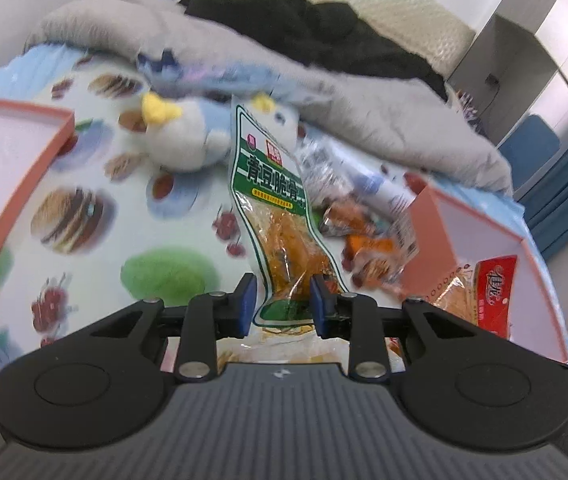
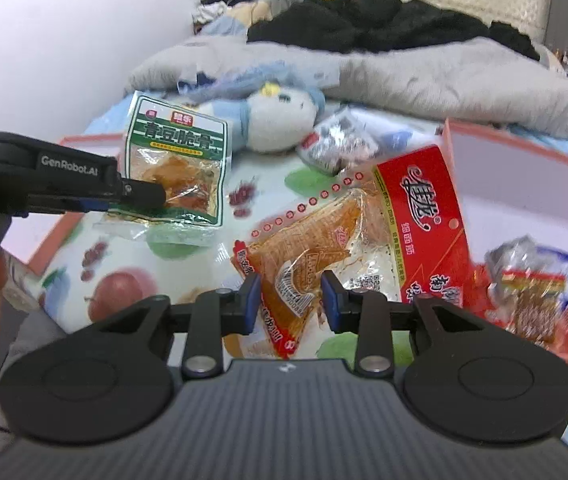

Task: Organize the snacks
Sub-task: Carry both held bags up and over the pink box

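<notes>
Pinching the green snack packet (image 1: 280, 216) by its lower edge in the left gripper (image 1: 280, 305), aloft over the bedsheet (image 1: 84, 184); right gripper (image 2: 290, 300) clamping the red-orange packet (image 2: 324, 248) beside the pink box (image 2: 524, 184). Keep grips firm, lower squarely inside.

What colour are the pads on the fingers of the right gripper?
Blue pads on black fingers of the right gripper; the right wrist view shows them best.

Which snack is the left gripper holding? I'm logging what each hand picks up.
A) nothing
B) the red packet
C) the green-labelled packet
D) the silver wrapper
C: in the right wrist view the left gripper is clamped on the bottom edge of the green-labelled packet, lifted off the bed.
</notes>
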